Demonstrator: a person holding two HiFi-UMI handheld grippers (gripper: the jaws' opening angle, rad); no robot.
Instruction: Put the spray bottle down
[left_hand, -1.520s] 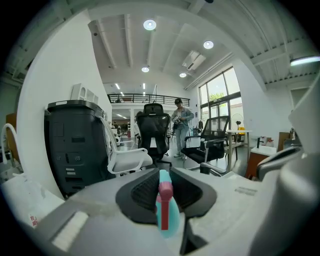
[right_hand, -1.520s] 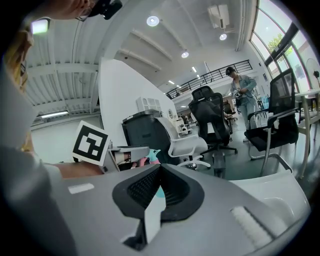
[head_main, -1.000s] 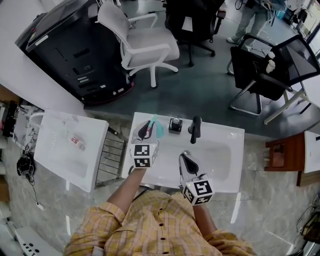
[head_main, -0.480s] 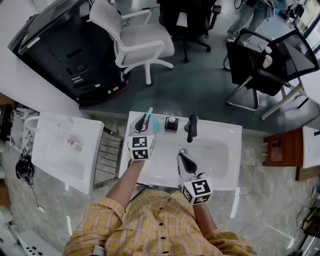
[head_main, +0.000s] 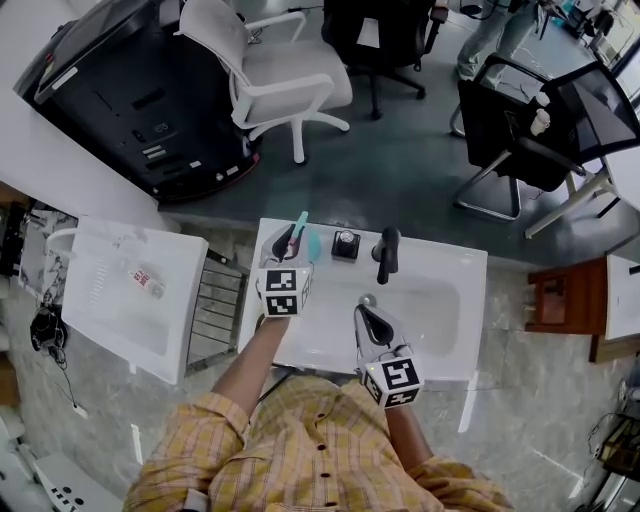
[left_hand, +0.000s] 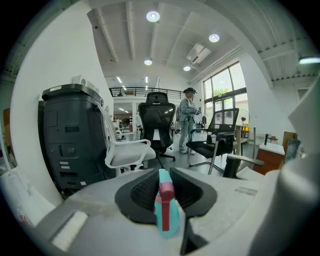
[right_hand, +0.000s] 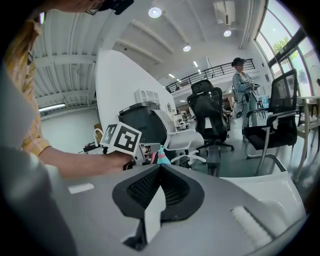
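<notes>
The spray bottle (head_main: 306, 238) (left_hand: 165, 210) sits between the jaws of the left hand-held gripper (head_main: 285, 240), above the far left corner of the white table (head_main: 320, 335). The jaws are opening, with their pads against the bottle's sides. No view shows whether the bottle's base has met the table. The spray head points away from the person, along the line of the jaws, with the pink trigger facing the gripper camera. The set-down surface therefore lies directly below the gripper.

The right hand-held gripper (head_main: 368, 308) hangs nearer the person, over the near rim of the basin and well apart from the bottle. Its jaws are closed together with nothing between them. The left is the nearer hand.

Count:
- one spray bottle
- two hand-held grippers
- one black faucet (head_main: 386, 254)
- one small dark object (head_main: 346, 244), between the bottle and the faucet
</notes>
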